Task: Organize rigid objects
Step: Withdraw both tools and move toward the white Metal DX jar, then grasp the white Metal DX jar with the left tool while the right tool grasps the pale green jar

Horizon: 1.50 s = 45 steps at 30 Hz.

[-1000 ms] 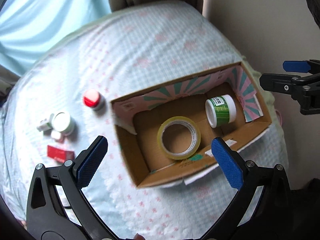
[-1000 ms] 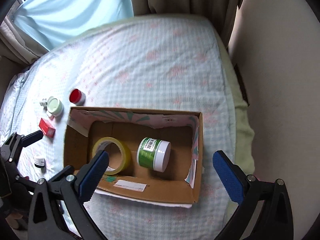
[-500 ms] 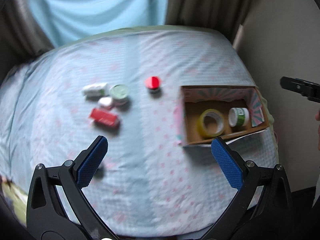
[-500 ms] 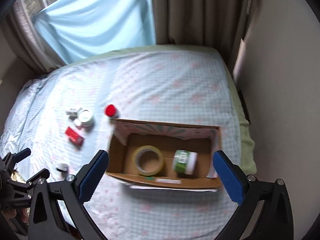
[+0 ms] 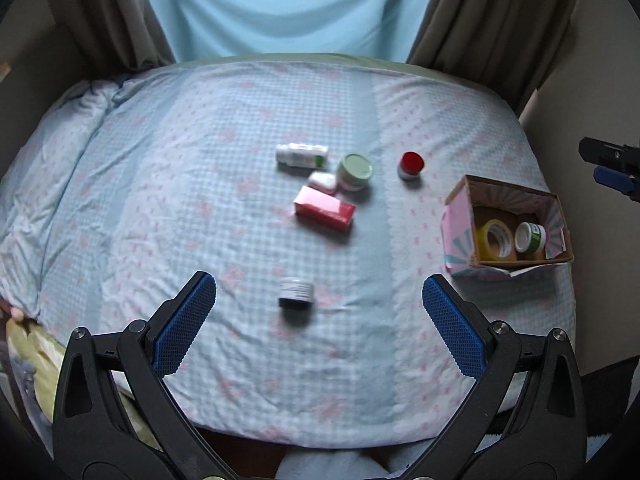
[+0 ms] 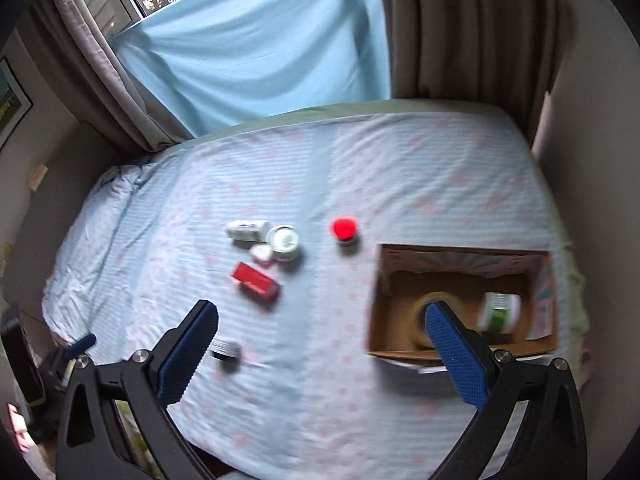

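Note:
A cardboard box sits at the bed's right side, holding a yellow tape roll and a green-labelled white jar. Loose on the sheet lie a red box, a green-lidded jar, a white bottle, a small white case, a red-capped jar and a small dark jar. My left gripper hangs open just short of the dark jar. High over the bed, my right gripper is open and empty.
The bed's checked blue sheet is rumpled at the left. Curtains and a light blue cloth close off the far side, and a wall stands close on the right. The bed's near edge lies just beneath both grippers.
Both grippers have pulled back and up from the box and swung left, so the whole bed and the loose items now show. Both stay open.

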{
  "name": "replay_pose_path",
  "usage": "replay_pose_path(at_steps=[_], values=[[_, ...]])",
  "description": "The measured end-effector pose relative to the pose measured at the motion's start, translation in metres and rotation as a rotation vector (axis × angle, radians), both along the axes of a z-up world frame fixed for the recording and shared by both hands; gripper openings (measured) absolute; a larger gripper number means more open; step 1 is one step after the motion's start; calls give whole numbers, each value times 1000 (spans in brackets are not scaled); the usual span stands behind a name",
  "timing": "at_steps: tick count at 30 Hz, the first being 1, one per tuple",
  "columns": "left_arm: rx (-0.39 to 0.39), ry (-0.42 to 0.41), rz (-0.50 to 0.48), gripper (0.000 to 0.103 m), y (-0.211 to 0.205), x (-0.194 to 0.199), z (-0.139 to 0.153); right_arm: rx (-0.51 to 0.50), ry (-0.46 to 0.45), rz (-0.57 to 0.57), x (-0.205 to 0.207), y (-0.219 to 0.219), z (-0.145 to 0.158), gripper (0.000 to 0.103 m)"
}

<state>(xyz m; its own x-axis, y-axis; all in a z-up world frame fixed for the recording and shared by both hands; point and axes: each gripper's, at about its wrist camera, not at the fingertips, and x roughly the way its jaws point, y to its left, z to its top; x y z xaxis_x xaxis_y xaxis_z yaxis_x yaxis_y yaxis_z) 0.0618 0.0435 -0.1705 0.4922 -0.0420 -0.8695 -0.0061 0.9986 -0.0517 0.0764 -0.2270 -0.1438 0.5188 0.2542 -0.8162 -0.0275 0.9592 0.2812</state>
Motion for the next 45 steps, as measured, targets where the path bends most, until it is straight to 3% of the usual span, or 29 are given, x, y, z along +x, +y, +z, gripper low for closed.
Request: replay_pose_path(at_steps=[6, 12, 21, 31, 42, 45], values=[[-21, 34, -9, 103, 44, 10, -21, 19, 26, -19, 28, 54, -10, 103], [-48, 114, -31, 103, 66, 26, -78, -5, 52, -25, 64, 95, -39, 103], [-116, 179, 4, 102, 60, 48, -176, -19, 76, 1, 121, 129, -116, 103], [-55, 147, 18, 98, 34, 60, -261, 0, 122, 21, 179, 133, -215, 103], [-17, 93, 33, 87, 16, 60, -299, 30, 103, 65, 214, 138, -284, 103], [-10, 81, 26, 72, 14, 59, -299, 42, 100, 58, 218, 139, -294, 103]])
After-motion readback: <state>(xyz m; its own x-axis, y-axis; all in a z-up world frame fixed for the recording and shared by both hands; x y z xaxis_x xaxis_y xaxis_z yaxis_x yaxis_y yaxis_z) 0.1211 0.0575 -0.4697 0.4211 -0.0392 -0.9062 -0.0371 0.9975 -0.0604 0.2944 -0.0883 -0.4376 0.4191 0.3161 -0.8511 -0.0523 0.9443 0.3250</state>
